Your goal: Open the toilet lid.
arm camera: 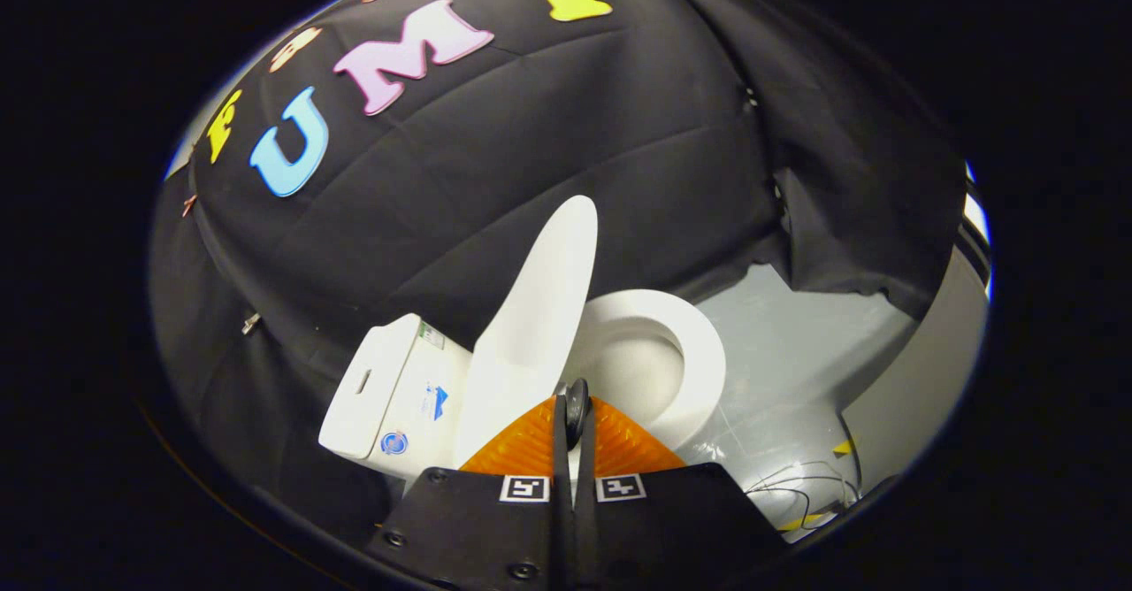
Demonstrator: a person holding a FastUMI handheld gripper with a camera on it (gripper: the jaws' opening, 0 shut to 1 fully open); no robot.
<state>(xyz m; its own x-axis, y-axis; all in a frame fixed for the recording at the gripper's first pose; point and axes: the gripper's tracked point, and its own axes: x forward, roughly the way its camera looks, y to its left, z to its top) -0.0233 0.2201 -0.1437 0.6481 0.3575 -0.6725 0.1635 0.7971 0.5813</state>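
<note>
the toilet stands against the booth wall. its lid is raised off the seat, nearly upright and leaning toward the tank. the tool, just in front of the lid's lower edge, has its fingers closed together, holding nothing. the lifting step looks almost done; next likely calls for nudging the lid back against the tank.

- Toilet lid: raised; its lower edge is hidden behind the gripper at lower centre.
- Gripper fingers: nearly together; whether they pinch the lid's edge cannot be told.
- Toilet seat: near side covered by the fingers.
- Tank: stickers too small to read; base cut off.
- Floor: thin wires at lower right, too fine to identify.
</note>
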